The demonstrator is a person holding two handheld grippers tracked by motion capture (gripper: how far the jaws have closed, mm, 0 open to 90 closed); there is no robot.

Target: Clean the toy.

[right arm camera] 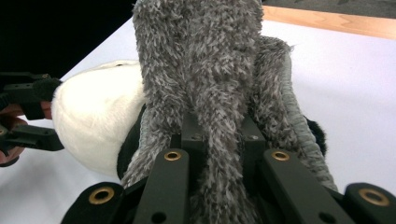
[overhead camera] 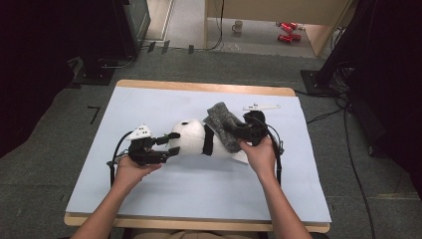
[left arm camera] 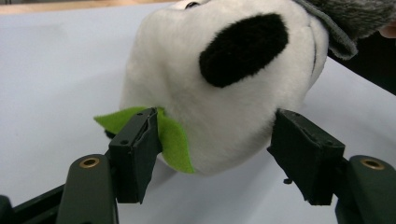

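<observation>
Pale blue sheet [overhead camera: 189, 194] covers a wood-edged table [overhead camera: 199, 87] mid-frame in the high view; grey carpet [overhead camera: 45, 164] around it. Mug [overhead camera: 238, 26] and red cans [overhead camera: 287, 31] on the floor at top centre, black stands in both upper corners. White strip [overhead camera: 261, 107] lies on the sheet right of centre, near the top edge.

Panda plush [overhead camera: 191, 138] lies on its side at the centre of the sheet, head toward the left of the frame, green felt leaf [left arm camera: 173, 137] at its chin. Grey fuzzy cloth [overhead camera: 223, 124] sits over its right end.

My left gripper [overhead camera: 168, 144], left of centre: jaws spread wide on either side of the panda's head. One pad touches the leaf, the other sits just beside the white fur; no squeeze showing.

My right gripper [overhead camera: 238, 130], right of centre: jaws clamped tight on a fold of the grey fuzzy cloth, fur bulging up between them in the right gripper view.
</observation>
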